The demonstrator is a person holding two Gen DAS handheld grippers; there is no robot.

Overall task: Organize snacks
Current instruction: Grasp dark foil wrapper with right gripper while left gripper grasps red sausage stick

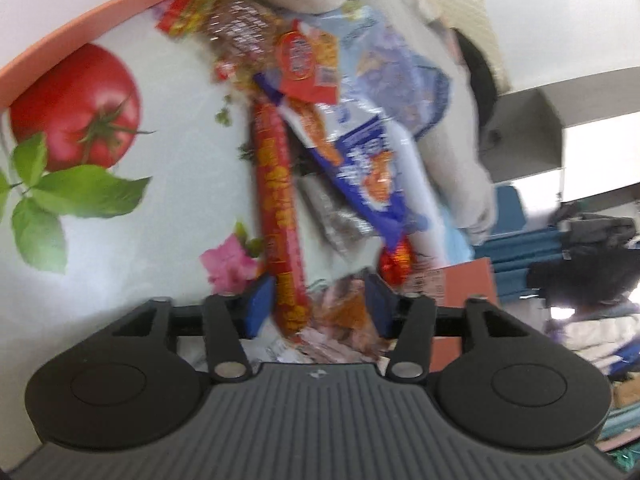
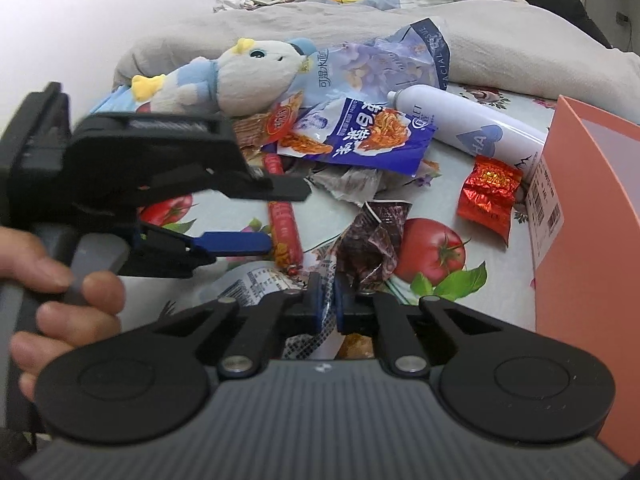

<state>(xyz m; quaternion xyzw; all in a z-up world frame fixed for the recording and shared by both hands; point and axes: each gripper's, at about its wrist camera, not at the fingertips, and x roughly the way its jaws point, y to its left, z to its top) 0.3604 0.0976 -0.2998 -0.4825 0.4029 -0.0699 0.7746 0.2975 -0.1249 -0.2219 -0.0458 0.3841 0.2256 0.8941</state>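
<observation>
A pile of snacks lies on a tomato-print cloth [image 2: 432, 248]. A long red sausage stick [image 1: 276, 208] runs between the open fingers of my left gripper [image 1: 318, 304]; it also shows in the right wrist view [image 2: 285, 232]. A blue noodle packet [image 2: 360, 136], a red foil packet [image 2: 490, 192] and a dark crumpled wrapper [image 2: 374, 236] lie nearby. My right gripper [image 2: 328, 304] is shut on the edge of a thin snack packet [image 2: 320, 344]. The left gripper also shows in the right wrist view [image 2: 256, 216], open, by the sausage.
A plush toy [image 2: 224, 80], a white spray can [image 2: 468, 128] and a pale blue tissue pack [image 2: 384, 64] lie at the back. An orange box [image 2: 584, 216] stands at the right. A grey blanket [image 2: 400, 24] lies behind.
</observation>
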